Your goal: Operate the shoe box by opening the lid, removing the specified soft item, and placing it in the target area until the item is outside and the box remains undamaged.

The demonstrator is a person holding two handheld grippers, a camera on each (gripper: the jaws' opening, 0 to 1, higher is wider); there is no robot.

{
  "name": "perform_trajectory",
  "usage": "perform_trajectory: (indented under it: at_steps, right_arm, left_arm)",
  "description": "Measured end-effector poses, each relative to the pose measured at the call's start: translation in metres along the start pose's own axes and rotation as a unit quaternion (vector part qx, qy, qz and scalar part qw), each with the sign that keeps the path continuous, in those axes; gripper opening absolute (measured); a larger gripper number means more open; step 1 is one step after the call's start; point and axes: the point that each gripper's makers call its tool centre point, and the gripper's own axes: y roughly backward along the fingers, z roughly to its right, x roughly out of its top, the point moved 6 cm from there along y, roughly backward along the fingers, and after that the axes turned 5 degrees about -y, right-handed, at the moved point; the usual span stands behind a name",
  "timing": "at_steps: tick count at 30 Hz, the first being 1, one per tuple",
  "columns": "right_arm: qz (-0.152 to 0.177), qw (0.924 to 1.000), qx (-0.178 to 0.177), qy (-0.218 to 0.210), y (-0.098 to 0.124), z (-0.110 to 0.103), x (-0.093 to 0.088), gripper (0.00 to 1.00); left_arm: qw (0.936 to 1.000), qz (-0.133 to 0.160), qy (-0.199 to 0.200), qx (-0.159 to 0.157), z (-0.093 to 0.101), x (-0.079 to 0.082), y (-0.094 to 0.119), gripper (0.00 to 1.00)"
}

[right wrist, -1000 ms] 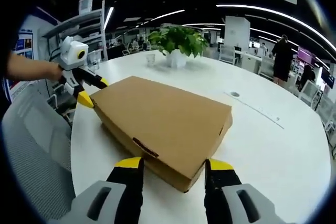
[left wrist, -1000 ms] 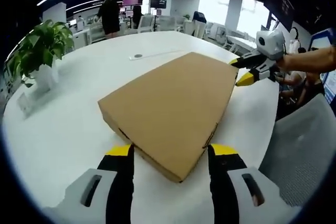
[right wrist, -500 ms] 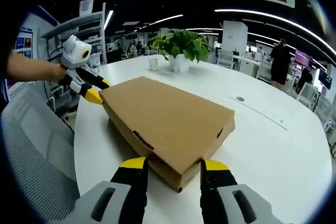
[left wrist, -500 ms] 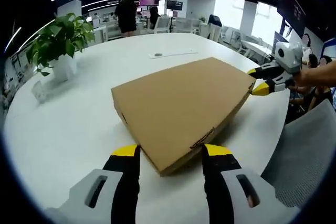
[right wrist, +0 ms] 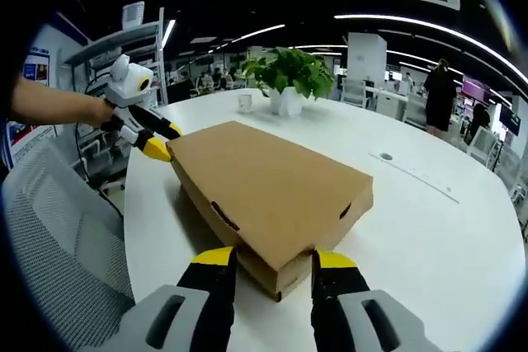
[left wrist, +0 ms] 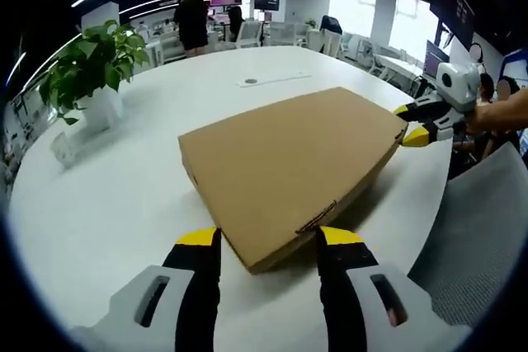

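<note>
Since a second ago, both of my grippers have closed in on the shoe box (left wrist: 289, 166), whose near corners now sit between each pair of yellow-tipped jaws rather than ahead of them. Item one: shoe box, plain brown cardboard, lid shut, lying flat on the white round table (left wrist: 99, 204), near the table's edge beside a grey mesh chair (right wrist: 58, 245). Item two: left gripper (left wrist: 266, 238), jaws spread wide, straddling one corner of the box; whether the tips touch the cardboard I cannot tell. In the right gripper view I see it (right wrist: 157, 139) at the box's far left corner, held by a bare forearm (right wrist: 58, 105). Item three: right gripper (right wrist: 271, 258), jaws likewise spread, one on each side of the opposite corner, nothing clamped. In the left gripper view it (left wrist: 414, 124) sits at the far right corner of the box. Item four: potted plant (left wrist: 87, 68), green leaves in a white pot, standing on the table well apart from the box. Item five: a small round disc (left wrist: 251, 82) on the table beyond the box. Item six: a person in dark clothes (left wrist: 192, 22) standing in the office behind the table.
</note>
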Motion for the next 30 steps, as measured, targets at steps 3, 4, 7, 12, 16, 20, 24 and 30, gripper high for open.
perform_trajectory:
  at_steps: [3,4,7,12,16,20,24,30]
  right_arm:
    - [0.001,1.0000,0.001,-0.002,-0.003,-0.004,0.002,0.32]
    - [0.001,1.0000,0.002,-0.002,-0.004,-0.005,0.002,0.32]
    - [0.001,1.0000,0.005,-0.001,-0.006,-0.009,0.003,0.31]
    - [0.002,1.0000,0.008,-0.001,-0.010,-0.016,0.004,0.30]
    - [0.005,0.9999,0.009,-0.002,-0.014,-0.020,0.006,0.30]
    - [0.010,0.9999,0.011,-0.008,-0.017,-0.026,0.007,0.30]
    - [0.013,0.9998,0.014,-0.010,-0.021,-0.030,0.009,0.30]
    - [0.017,0.9996,0.017,-0.013,-0.026,-0.035,0.011,0.30]
  left_arm:
    - [1.0000,-0.001,-0.002,-0.002,-0.004,-0.002,0.003,0.47]
    - [1.0000,-0.001,-0.003,-0.002,-0.005,-0.003,0.003,0.47]
    - [1.0000,0.001,-0.003,-0.001,-0.009,-0.005,0.006,0.46]
    - [1.0000,-0.004,-0.004,0.001,-0.016,-0.007,0.009,0.46]
    - [1.0000,-0.005,-0.005,0.002,-0.021,-0.010,0.013,0.46]
    - [0.9999,-0.007,-0.004,0.007,-0.025,-0.013,0.016,0.46]
    - [0.9999,-0.010,-0.004,0.007,-0.030,-0.015,0.019,0.46]
    - [0.9998,-0.014,-0.003,0.011,-0.036,-0.019,0.023,0.46]
